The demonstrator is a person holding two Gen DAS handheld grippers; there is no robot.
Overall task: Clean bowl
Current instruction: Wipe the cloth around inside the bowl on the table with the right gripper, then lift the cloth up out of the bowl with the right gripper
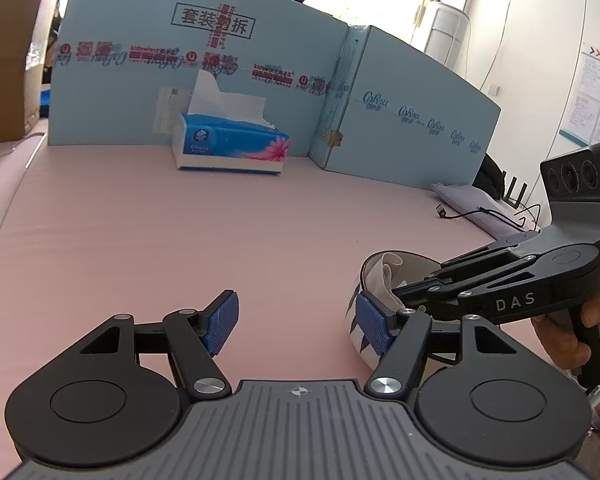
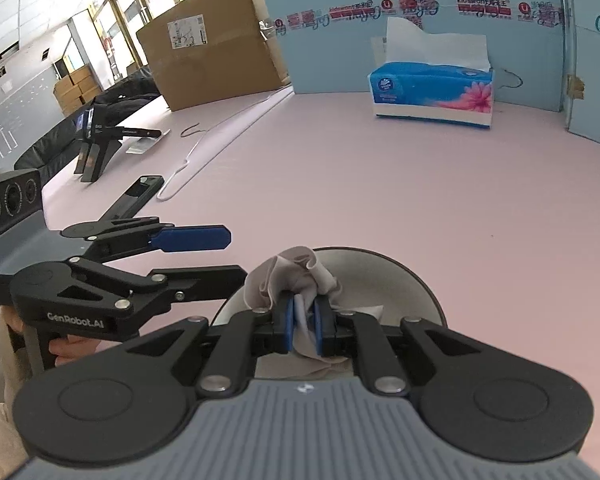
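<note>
Two tools work: the right hand-held gripper (image 2: 303, 322), clamped on the cloth (image 2: 296, 276), should sweep the bowl (image 2: 400, 276) firmly while the left hand-held gripper (image 1: 296, 320), jaws apart, steadies its rim.

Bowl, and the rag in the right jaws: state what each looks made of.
Bowl: likely glazed ceramic, possibly melamine; smooth pale inside, dark rim, thin patterned outer wall. Rag: soft woven cloth or thick tissue, grey-beige and matte; it crumples into loose folds where pinched.
</note>
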